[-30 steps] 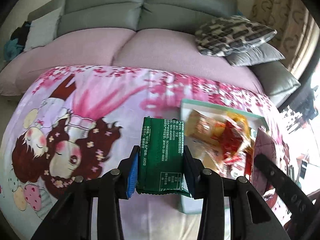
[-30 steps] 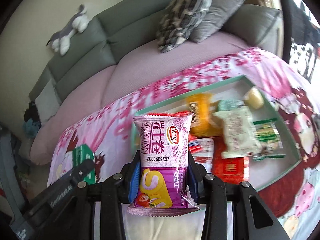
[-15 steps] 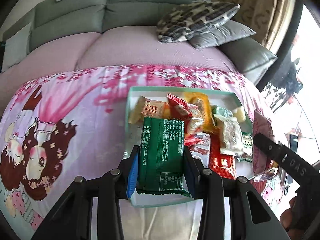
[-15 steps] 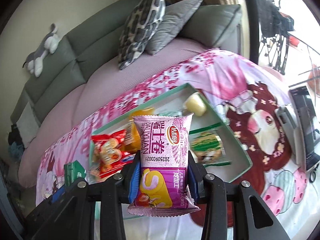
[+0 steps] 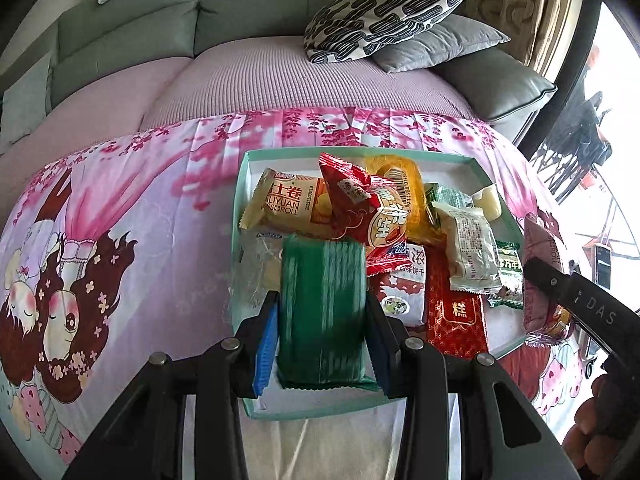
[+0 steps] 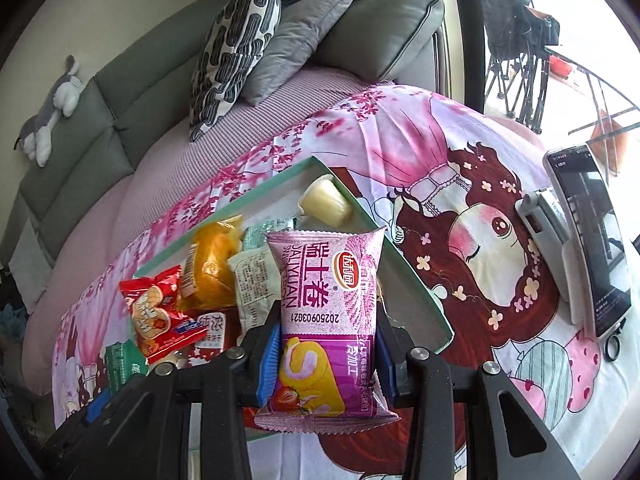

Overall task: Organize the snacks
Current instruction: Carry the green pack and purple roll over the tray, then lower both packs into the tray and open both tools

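Observation:
A shallow green-rimmed tray point(image 5: 241, 184) lies on the pink cartoon cloth and holds several snack packets. The left gripper point(image 5: 322, 344) is over the tray's near left corner. Its jaws stand wider than the green packet point(image 5: 322, 312), which is motion-blurred between them. The right gripper point(image 6: 326, 354) is shut on a purple Swiss-roll packet point(image 6: 326, 304) held over the tray's right part point(image 6: 416, 280). That purple packet point(image 5: 540, 280) and the right gripper also show at the right edge of the left wrist view.
In the tray lie a yellow roll packet point(image 5: 286, 204), a red packet point(image 5: 360, 208), an orange packet point(image 5: 400, 192) and a jelly cup point(image 6: 325, 200). A phone on a stand point(image 6: 588, 240) is right of the tray. A sofa with cushions point(image 5: 384, 20) is behind.
Both grippers moved right and over the tray. The left jaws have spread and the green packet is now blurred, slipping between them. The right gripper keeps its purple packet.

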`<act>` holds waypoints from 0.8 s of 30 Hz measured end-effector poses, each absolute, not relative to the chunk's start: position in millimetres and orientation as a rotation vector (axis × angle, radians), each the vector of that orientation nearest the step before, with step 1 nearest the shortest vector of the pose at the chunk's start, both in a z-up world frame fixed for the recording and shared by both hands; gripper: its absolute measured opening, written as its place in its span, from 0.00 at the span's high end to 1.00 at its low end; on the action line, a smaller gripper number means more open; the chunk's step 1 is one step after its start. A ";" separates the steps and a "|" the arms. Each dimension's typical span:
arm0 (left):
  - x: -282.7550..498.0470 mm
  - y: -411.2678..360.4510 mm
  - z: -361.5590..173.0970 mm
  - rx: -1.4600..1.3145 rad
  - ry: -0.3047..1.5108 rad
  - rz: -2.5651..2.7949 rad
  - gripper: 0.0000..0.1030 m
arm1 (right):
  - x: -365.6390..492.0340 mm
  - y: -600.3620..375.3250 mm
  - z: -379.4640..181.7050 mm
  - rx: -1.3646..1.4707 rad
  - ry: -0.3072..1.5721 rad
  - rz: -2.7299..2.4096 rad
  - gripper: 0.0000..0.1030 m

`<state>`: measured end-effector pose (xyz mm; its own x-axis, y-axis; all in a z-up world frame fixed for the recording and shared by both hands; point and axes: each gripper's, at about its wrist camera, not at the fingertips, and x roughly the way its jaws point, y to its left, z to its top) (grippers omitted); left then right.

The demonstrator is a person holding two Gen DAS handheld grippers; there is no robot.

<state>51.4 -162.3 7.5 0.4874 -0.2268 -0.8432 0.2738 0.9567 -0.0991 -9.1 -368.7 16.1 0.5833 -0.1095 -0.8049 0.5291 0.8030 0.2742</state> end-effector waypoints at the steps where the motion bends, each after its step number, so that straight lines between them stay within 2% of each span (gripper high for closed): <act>1: 51.3 -163.1 7.4 0.053 1.015 -0.306 0.59 | -7.6 -369.0 14.3 0.525 0.877 -0.399 0.59; 20: 58.0 -163.1 -4.2 0.053 1.050 -0.282 0.60 | 6.2 -361.9 -6.4 0.484 0.943 -0.407 0.58; 22: 56.6 -162.9 0.8 0.052 1.039 -0.285 0.59 | 5.8 -361.5 -5.4 0.478 0.947 -0.410 0.54; 23: 55.2 -162.4 4.7 0.056 1.030 -0.286 0.55 | 5.6 -361.0 -4.5 0.472 0.949 -0.411 0.45; 24: 54.7 -162.3 6.8 0.056 1.026 -0.284 0.44 | 5.2 -359.9 -2.9 0.460 0.949 -0.415 0.40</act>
